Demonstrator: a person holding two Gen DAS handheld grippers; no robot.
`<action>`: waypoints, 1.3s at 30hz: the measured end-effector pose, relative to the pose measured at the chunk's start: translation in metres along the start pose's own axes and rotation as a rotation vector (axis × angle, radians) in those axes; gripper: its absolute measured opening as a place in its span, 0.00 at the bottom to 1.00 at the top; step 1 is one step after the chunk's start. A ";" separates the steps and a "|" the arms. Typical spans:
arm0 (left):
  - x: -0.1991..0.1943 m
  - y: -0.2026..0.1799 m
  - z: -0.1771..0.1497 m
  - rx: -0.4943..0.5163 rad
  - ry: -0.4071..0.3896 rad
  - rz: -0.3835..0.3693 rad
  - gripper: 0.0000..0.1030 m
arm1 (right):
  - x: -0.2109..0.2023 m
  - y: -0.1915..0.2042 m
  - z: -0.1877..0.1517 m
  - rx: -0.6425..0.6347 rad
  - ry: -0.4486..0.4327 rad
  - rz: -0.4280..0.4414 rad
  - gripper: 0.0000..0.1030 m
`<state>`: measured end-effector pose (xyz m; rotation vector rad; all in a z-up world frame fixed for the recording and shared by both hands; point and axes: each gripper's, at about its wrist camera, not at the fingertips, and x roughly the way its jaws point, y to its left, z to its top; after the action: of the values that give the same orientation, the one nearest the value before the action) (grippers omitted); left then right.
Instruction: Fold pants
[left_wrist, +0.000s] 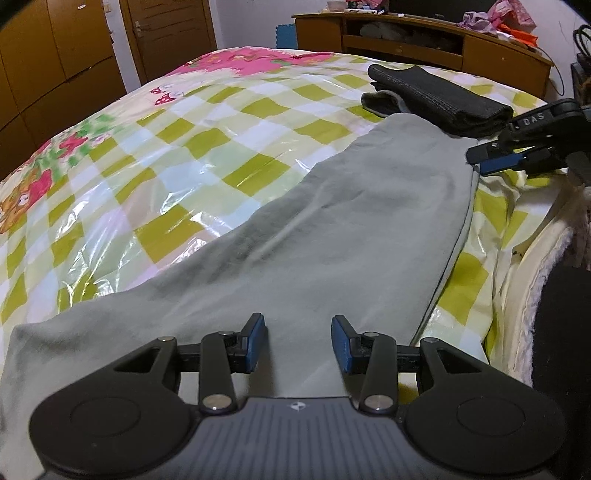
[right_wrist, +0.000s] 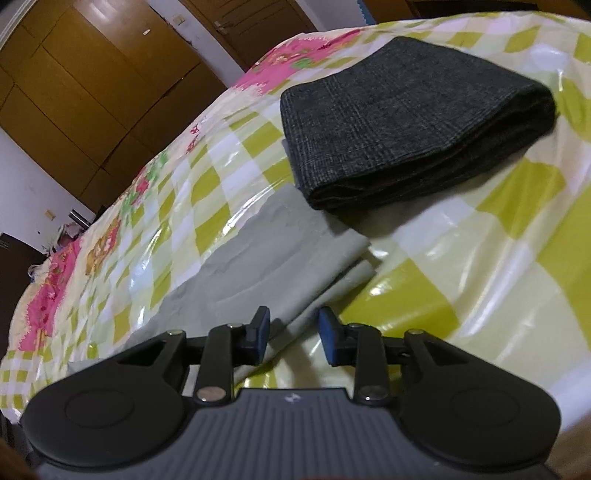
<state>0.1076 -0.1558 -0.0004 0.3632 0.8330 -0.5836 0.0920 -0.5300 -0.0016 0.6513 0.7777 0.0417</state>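
Two grippers hang over one pair of grey pants (left_wrist: 332, 229) laid out lengthwise, already doubled leg on leg, on a bed under a glossy checked plastic cover (left_wrist: 177, 155). The left gripper (left_wrist: 298, 341) has its fingers spread wide and empty, the waist end directly beneath and between them. The right gripper (right_wrist: 293, 334) is likewise parted and holds nothing, its fingers straddling the side edge of the legs just short of the cuffs (right_wrist: 347, 254). The cloth looks soft, light and limp, so it should sag between holds and likely slide easily on the slick cover; pinching both layers at the cuff corners and waistband seems soundest. Beyond the right fingers, folded dark trousers (right_wrist: 413, 118) overlap the far cuff edge and may snag. Left of both grippers lies broad open room; rightward the bed edge (left_wrist: 517, 236) is near.
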 end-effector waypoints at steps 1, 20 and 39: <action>0.000 0.000 0.001 -0.002 -0.002 0.000 0.51 | 0.002 0.000 0.001 0.010 -0.002 0.012 0.33; 0.001 -0.005 0.005 -0.004 -0.016 -0.014 0.52 | 0.011 -0.003 0.017 0.026 -0.031 -0.036 0.37; 0.000 -0.010 0.009 0.009 -0.022 -0.032 0.52 | -0.020 -0.024 0.019 0.132 -0.118 0.098 0.01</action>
<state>0.1069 -0.1680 0.0041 0.3519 0.8168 -0.6199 0.0854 -0.5651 0.0078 0.8102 0.6383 0.0412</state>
